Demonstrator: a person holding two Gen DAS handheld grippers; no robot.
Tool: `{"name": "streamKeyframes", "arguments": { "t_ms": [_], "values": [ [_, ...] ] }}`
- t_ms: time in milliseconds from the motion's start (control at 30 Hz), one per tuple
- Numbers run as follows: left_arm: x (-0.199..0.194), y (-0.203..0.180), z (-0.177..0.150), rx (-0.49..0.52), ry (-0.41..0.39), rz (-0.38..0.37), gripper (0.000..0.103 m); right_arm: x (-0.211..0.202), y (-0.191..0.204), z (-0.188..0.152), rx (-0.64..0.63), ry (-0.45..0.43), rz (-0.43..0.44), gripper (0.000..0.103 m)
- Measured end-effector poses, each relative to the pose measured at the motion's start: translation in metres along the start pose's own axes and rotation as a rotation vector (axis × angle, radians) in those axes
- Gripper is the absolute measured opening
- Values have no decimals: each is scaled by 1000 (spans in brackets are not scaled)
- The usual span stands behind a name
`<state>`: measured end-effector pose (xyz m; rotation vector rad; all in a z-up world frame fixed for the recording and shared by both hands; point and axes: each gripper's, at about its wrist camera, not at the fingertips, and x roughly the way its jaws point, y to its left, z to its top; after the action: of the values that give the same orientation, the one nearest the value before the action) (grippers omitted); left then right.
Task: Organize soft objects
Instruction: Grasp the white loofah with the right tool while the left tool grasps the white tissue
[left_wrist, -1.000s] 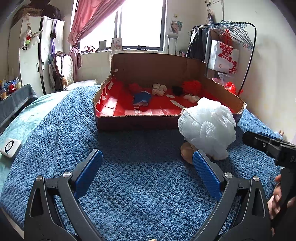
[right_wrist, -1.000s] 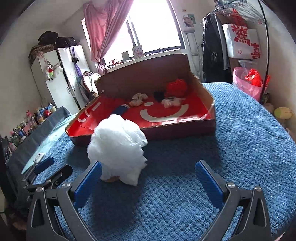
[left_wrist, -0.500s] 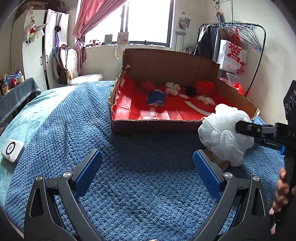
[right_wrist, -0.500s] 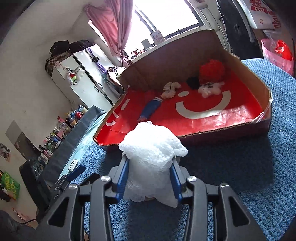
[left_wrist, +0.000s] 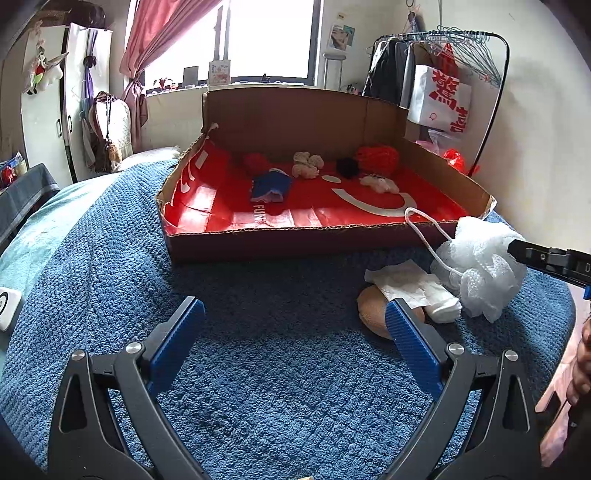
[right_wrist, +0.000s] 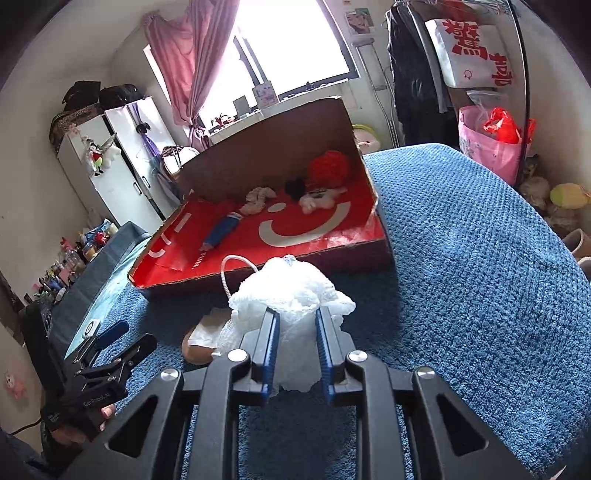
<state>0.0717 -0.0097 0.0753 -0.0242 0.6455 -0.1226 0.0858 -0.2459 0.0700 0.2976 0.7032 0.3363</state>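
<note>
On the left, our left hand-held gripper (left_wrist: 293, 330) hangs spread and empty over the blue bedspread (left_wrist: 110, 258). Ahead sits the cardboard box (left_wrist: 295, 240) with its red lining, already holding several soft things: a blue cloth (left_wrist: 269, 186), cream bundles (left_wrist: 307, 165), a red pompom (left_wrist: 377, 157). So part of the sorting looks done. To the right, a brown pad (left_wrist: 373, 314) and a white folded cloth (left_wrist: 417, 290) lie on the bed, not yet put away. Farthest right, our right hand-held gripper (right_wrist: 295, 338) has just been closing and now pinches the white bath pouf (right_wrist: 291, 295), which sits just short of the box's near wall, touching the white cloth.
</note>
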Motion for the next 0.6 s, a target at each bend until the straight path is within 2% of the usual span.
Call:
{"name": "streamKeyframes", "arguments": {
  "t_ms": [67, 133, 233, 267, 300, 367, 467, 600],
  "values": [
    [0, -2, 1, 8, 1, 1, 100, -3, -3, 0, -1, -6, -4, 22],
    [0, -4, 2, 17, 2, 1, 100, -5, -3, 1, -12, -15, -26, 27],
    [1, -6, 6, 28, 3, -6, 100, -10, -3, 4, -37, -32, -43, 53],
    [1, -6, 7, 30, 4, -11, 100, -12, -2, 4, -43, -35, -41, 69],
    [3, -7, 8, 33, 9, -18, 100, -14, -1, 4, -51, -43, -37, 81],
    [6, -10, 10, 41, 23, -36, 100, -16, 4, 5, -77, -49, -34, 90],
    [12, -15, 14, 54, 44, -79, 100, -10, 11, 5, -120, -28, -52, 96],
    [26, -25, 21, 75, 82, -115, 100, 6, 11, 4, -134, 20, -65, 98]
  ]
}}
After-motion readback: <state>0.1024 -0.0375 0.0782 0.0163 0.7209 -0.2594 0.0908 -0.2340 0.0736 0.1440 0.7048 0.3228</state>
